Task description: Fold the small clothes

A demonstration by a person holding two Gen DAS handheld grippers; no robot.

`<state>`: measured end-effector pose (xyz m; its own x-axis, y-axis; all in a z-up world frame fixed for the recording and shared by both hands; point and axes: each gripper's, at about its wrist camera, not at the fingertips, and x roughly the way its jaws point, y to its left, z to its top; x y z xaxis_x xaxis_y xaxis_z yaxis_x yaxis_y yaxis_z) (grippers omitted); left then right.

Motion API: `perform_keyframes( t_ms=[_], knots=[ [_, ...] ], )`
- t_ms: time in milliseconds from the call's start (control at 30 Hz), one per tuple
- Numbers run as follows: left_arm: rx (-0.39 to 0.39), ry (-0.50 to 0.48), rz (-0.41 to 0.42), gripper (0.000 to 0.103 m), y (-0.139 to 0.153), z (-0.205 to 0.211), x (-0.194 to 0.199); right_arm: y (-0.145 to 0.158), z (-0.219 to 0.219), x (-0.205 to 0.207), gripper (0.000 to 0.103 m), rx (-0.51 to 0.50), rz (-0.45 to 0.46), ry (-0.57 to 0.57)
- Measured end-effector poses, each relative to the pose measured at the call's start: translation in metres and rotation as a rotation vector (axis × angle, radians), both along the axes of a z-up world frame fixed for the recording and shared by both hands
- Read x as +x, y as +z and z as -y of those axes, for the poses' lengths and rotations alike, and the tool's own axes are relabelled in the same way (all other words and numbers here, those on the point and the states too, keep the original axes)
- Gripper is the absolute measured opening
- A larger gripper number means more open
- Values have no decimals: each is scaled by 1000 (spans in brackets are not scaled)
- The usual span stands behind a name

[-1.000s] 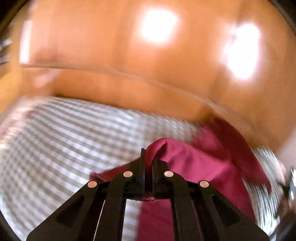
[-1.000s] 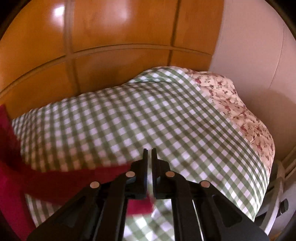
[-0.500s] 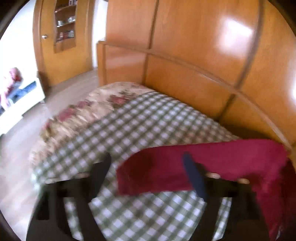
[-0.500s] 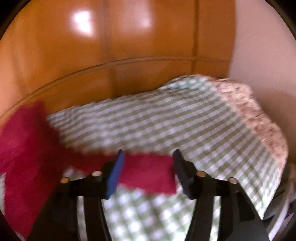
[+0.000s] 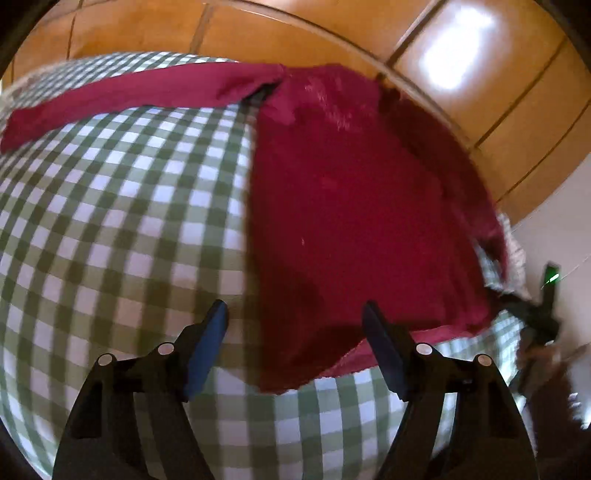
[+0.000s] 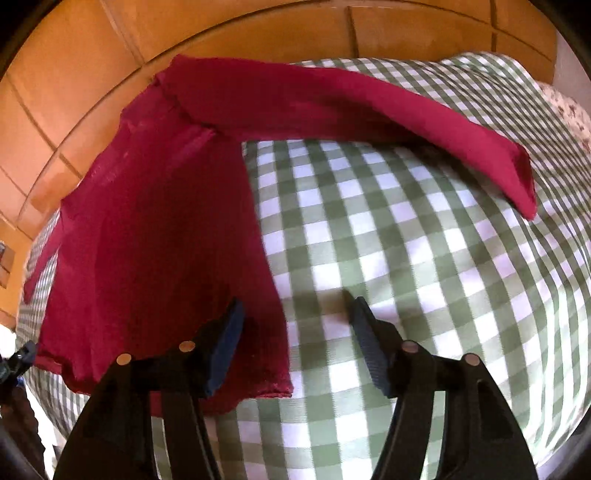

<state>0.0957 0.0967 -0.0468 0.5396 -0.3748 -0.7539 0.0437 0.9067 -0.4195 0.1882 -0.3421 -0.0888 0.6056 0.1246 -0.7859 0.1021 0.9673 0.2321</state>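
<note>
We hover both grippers over the shirt's (image 5: 354,206) hem, which lies flat on the checked cover (image 5: 122,229) with its body running away toward the headboard (image 5: 332,33). Our left gripper (image 5: 295,325) and right gripper (image 6: 293,314) are empty, jaws spread but closing. One sleeve (image 6: 369,110) stretches sideways, nearer our right gripper.

Right of the red shirt (image 6: 155,236), bare checked bedspread (image 6: 424,277) lies open (one sleeve (image 6: 369,110) crosses its far side); the wooden headboard (image 6: 74,74) blocks beyond.
</note>
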Motion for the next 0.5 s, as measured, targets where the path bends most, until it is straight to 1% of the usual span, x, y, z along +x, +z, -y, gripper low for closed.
perform_keyframes(
  t_ms=[33,67,100,133,167,233,267,367,400,500],
  knots=[
    [-1,11,1,69,-2,4,1,0,-3,1,49,14,1,10],
    [2,29,4,63,-2,6,2,0,-5,1,41,17,0,24],
    [-16,24,1,37,0,8,3,-1,-10,2,35,14,-3,47],
    [-46,14,-14,13,0,9,5,-1,-18,2,18,10,-8,85],
    [-58,16,-22,13,0,9,6,0,-22,-1,8,9,-10,109],
    [-38,23,-1,11,6,11,4,7,-27,-10,7,-25,10,135],
    [-40,24,5,10,5,5,2,15,-26,-20,7,-22,41,141],
    [-27,13,36,10,19,0,-12,43,-12,-54,6,14,129,131],
    [-27,9,42,10,25,-3,-18,54,-4,-72,6,28,163,132],
    [-26,-14,51,10,40,-6,-46,67,6,-108,6,40,197,150]
  ],
)
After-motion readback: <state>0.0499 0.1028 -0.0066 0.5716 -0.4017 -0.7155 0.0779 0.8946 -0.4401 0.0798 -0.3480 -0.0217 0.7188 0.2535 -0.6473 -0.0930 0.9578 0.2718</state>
